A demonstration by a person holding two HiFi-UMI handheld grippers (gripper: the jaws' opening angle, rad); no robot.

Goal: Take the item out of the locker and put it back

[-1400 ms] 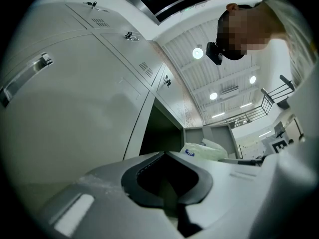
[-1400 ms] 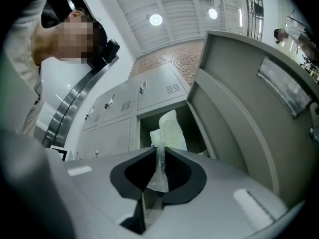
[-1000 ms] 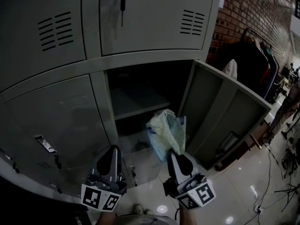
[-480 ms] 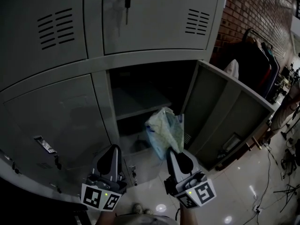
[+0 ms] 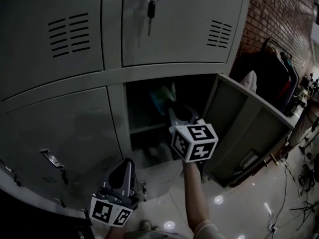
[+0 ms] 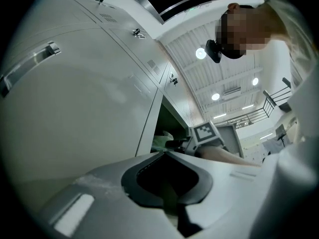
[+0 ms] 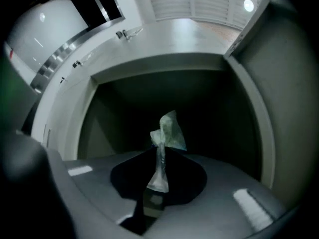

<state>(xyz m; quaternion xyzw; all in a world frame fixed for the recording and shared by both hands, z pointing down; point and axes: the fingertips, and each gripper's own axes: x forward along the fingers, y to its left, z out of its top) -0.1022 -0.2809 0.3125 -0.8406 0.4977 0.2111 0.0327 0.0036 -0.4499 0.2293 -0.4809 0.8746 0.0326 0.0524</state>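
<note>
- In the head view, the right gripper (image 5: 175, 108) is being held at 12 o'clock of the picture's centre. Its tip is inside the open locker compartment (image 5: 140, 111), and its marker cube (image 5: 194, 142) is facing the camera.
- A pale green plastic bag (image 5: 161, 96) is being carried at the gripper's 11 o'clock, in the dark upper part of the compartment.
- The left gripper (image 5: 125, 165) is being kept low at 7 o'clock, outside the locker and well apart from the bag.
- The compartment's door (image 5: 241, 121) is standing open at 3 o'clock. A key (image 5: 149, 11) is hanging in the door above, and a brick wall (image 5: 274, 14), a clothes rack (image 5: 273, 68) and a glossy floor (image 5: 234, 208) are being shown at the right.
- In the left gripper view, the left gripper's (image 6: 164, 153) jaws are being held together with nothing between them. The closed locker fronts (image 6: 75, 108) are lying at 9 o'clock and the ceiling lights (image 6: 201, 53) at 1 o'clock.
- In the right gripper view, the right gripper's (image 7: 160, 156) jaws are being pressed shut on a twisted neck of the bag (image 7: 170, 128), which is rising toward 12 o'clock against the dark interior.
</note>
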